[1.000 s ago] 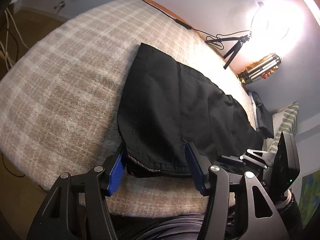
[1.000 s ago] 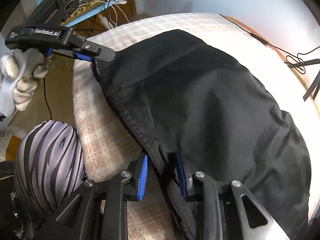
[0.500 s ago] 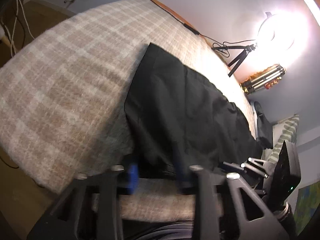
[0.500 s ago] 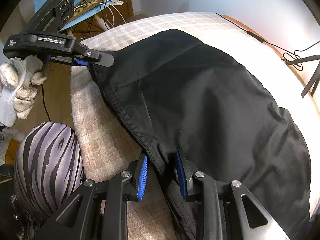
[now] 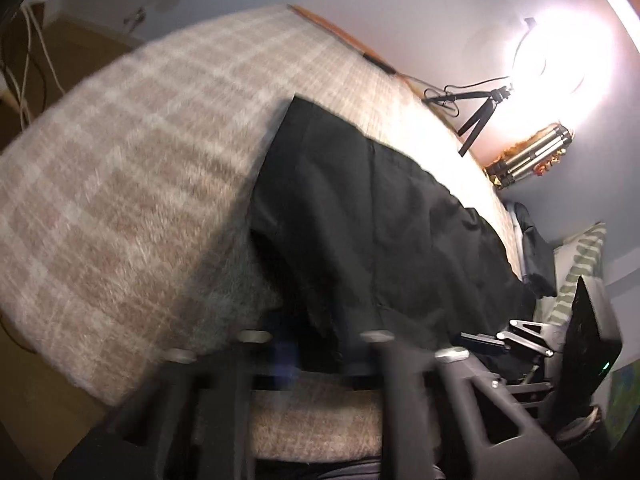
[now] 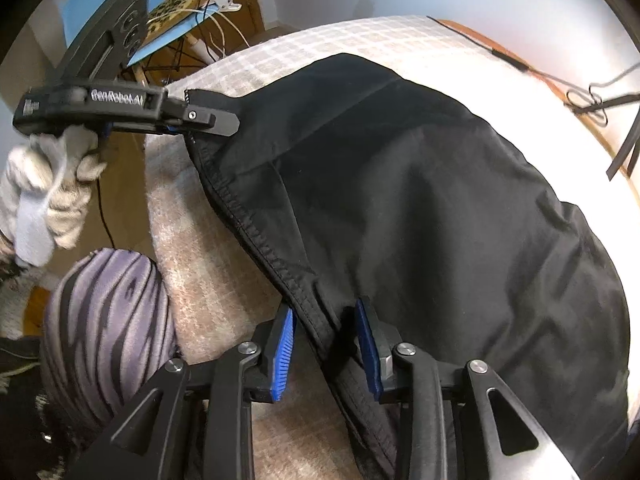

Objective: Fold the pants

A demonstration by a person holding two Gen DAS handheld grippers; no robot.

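Black pants (image 6: 420, 200) lie on a plaid blanket (image 5: 140, 168), waistband toward me; they also show in the left wrist view (image 5: 380, 232). My left gripper (image 5: 316, 344) is blurred; from the right wrist view it (image 6: 200, 120) is shut on the waistband corner and lifts it off the blanket. My right gripper (image 6: 326, 344) straddles the waistband hem (image 6: 264, 244), with the cloth between its blue pads (image 6: 284, 348) and a gap still showing on both sides.
The blanket's near edge (image 6: 188, 280) drops off toward my striped knee (image 6: 104, 320). A ring light on a tripod (image 5: 532, 64) and cables stand at the far side. A blue chair (image 6: 100, 4) with wires stands to the left. A pillow (image 5: 580, 256) lies at the right.
My left gripper closed on the waistband corner and raised it, pulling the edge taut. The right gripper stayed around the hem.
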